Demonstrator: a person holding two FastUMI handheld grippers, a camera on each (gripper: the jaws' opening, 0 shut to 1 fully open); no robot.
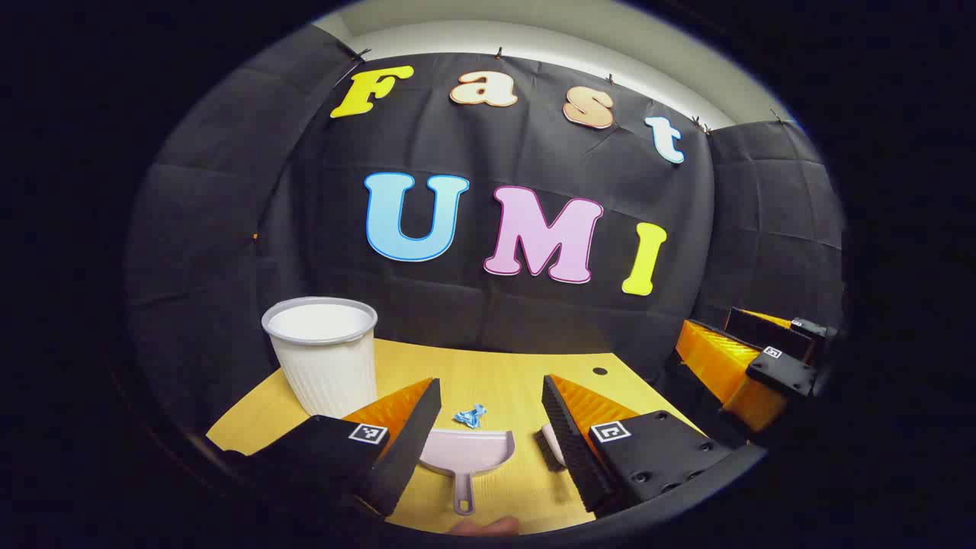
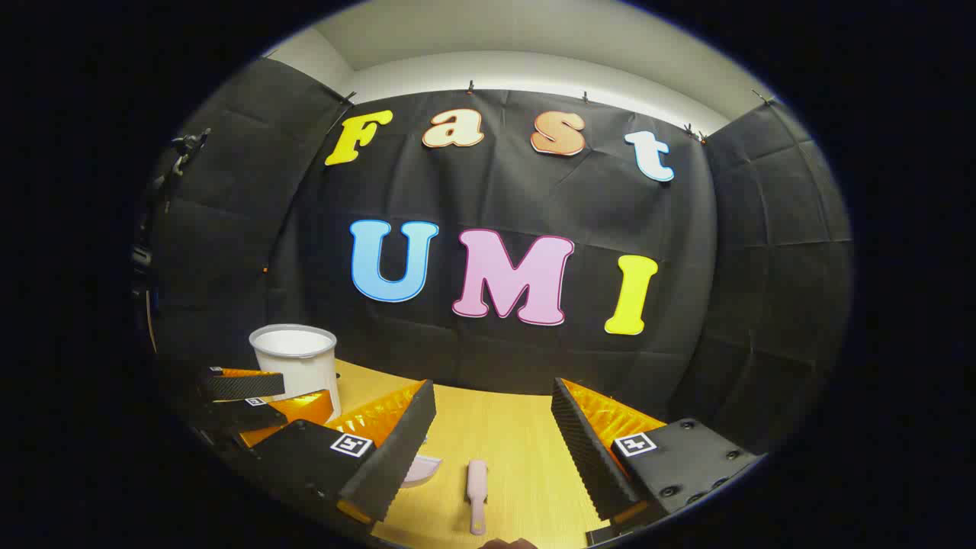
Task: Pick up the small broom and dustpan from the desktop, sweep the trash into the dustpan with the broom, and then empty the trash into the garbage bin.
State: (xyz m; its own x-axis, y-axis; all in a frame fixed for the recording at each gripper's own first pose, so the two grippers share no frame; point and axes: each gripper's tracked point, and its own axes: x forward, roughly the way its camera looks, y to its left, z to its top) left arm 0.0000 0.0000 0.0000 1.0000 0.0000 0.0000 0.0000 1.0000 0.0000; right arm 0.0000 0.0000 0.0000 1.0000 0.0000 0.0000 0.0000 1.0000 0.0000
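Note:
A pale pink dustpan [image 1: 467,456] lies flat on the yellow desktop [image 1: 496,381], handle toward me, between and below my left gripper [image 1: 492,412], which stands open above it. A crumpled blue scrap of trash [image 1: 470,414] sits just beyond the pan's mouth. The small pink broom [image 2: 477,483] lies on the desk under my right gripper [image 2: 493,423], also open. An edge of the broom [image 1: 550,444] peeks beside the left gripper's right finger. The dustpan's corner [image 2: 422,469] shows past the right gripper's left finger. A white ribbed garbage bin [image 1: 322,352] stands at the far left.
The right gripper [image 1: 751,358] hangs off to the right in the left gripper view; the left gripper [image 2: 252,400] sits near the bin [image 2: 296,358] in the right gripper view. A small dark hole [image 1: 600,371] marks the desk's far side. A fingertip shows at the bottom edge.

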